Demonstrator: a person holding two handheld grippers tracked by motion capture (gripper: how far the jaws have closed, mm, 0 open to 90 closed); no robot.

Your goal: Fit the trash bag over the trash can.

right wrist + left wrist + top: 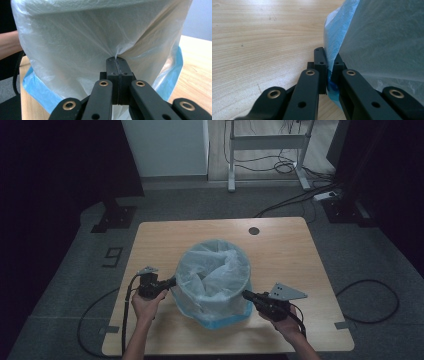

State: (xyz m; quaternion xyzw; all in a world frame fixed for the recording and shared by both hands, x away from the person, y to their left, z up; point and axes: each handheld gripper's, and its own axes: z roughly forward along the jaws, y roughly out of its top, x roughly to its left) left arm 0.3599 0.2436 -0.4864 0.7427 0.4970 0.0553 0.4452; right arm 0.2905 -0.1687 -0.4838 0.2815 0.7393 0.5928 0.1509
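A round bin lined with a translucent white bag stands in the middle of the wooden table. The bag hangs down over the outside, and a blue hem pools at its base. My left gripper is at the bin's left side, shut on the bag's film where the blue edge runs between the jaws of my left gripper. At the bin's right side, my right gripper is shut on a pinched fold of the white film, which puckers at the tips of my right gripper.
A dark round grommet sits near the table's far edge. Beyond the table are a white desk frame, floor cables and a power strip. A dark stand base is at the far left. Bare tabletop lies on both sides of the bin.
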